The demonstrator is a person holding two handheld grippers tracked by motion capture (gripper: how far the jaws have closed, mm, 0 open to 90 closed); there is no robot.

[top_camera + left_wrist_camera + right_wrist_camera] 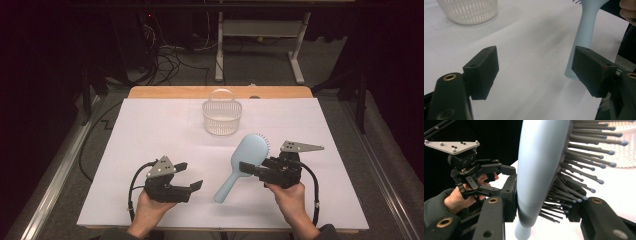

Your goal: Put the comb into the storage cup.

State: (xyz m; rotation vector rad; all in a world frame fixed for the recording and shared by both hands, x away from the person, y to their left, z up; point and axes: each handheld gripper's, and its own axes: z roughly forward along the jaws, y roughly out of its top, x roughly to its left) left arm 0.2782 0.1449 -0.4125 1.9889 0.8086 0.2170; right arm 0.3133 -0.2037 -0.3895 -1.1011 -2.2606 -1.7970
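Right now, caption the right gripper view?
Right gripper clamps the blue hairbrush at its bristled head, left gripper open behind.

Dark room, grey floor (250, 70) (cables (170, 60)) — white-covered table (150, 125)

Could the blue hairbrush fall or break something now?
It might. The right gripper pinches the hairbrush at its head, one jaw on the smooth back and one on the bristles, so it could slip or twist. The handle tip seems to rest on the table, so lifting may swing it. The left gripper waits open near the handle and could bump it. The basket looks light and might tip if the brush knocks it.
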